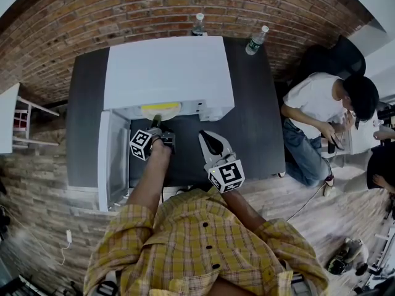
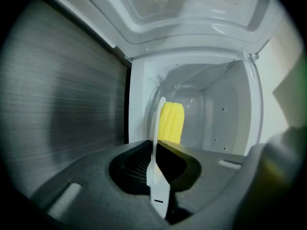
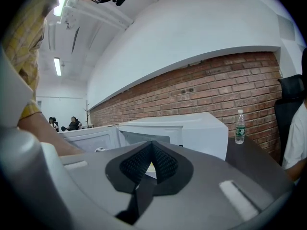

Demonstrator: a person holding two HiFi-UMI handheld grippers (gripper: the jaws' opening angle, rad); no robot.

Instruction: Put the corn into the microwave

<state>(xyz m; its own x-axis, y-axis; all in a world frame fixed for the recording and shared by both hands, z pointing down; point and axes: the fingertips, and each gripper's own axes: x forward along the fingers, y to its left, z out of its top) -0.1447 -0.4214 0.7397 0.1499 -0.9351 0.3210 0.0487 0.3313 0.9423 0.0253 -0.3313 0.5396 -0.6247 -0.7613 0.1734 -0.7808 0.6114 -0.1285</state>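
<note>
A yellow corn cob [image 1: 160,110] lies on a white plate at the mouth of the white microwave [image 1: 168,73], whose door [image 1: 114,159] hangs open to the left. My left gripper [image 1: 157,123] reaches into the opening. In the left gripper view it [image 2: 156,145] is shut on the thin rim of the plate [image 2: 157,123], seen edge-on, with the corn [image 2: 171,123] just beyond inside the white cavity [image 2: 216,109]. My right gripper [image 1: 210,142] hovers in front of the microwave, to the right, shut and empty [image 3: 151,147].
The microwave stands on a dark table [image 1: 259,116] against a brick wall. Two water bottles [image 1: 199,24] [image 1: 257,40] stand behind it, one also in the right gripper view [image 3: 239,127]. A person [image 1: 321,116] sits at the table's right end.
</note>
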